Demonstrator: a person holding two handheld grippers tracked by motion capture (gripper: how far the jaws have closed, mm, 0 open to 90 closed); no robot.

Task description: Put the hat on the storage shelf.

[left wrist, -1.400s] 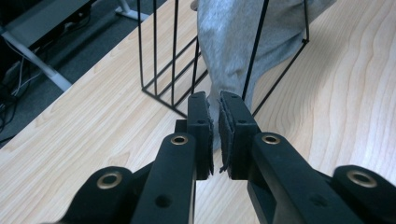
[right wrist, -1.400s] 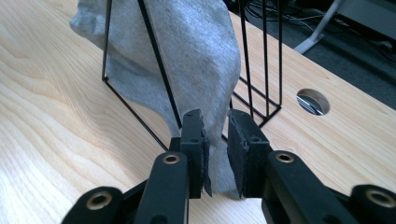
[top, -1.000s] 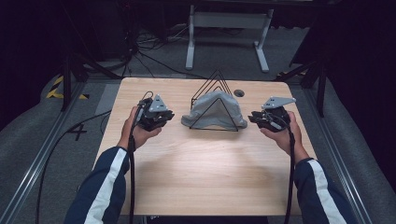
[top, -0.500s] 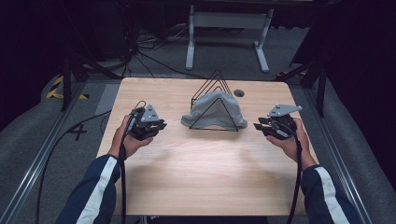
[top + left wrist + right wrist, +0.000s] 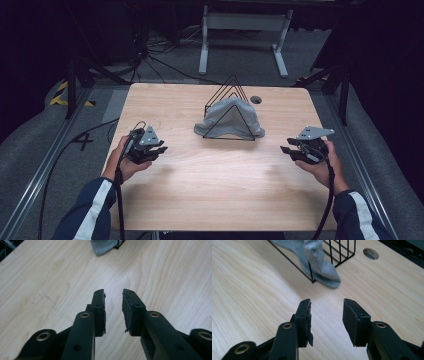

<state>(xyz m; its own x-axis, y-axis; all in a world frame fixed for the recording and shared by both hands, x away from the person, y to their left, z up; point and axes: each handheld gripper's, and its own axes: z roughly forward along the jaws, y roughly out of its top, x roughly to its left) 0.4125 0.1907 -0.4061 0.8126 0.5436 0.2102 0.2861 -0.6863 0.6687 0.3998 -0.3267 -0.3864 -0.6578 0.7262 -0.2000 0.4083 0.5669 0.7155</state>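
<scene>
A grey cloth hangs over a black wire triangular rack at the far middle of the wooden table. My left gripper hovers low over the table's left side, well short of the cloth. Its jaws have just been opening and stand slightly apart with nothing between them. My right gripper is over the table's right side, pointing toward the rack and the cloth's hanging end. Its jaws have also just been opening and hold nothing.
A round cable hole lies in the table behind the rack. A white metal stand and cables sit on the dark floor beyond the table. A metal rail runs along the left side.
Both hands have drawn back from the rack toward the near side and outward, and sunk lower. Both pairs of jaws have opened somewhat.
</scene>
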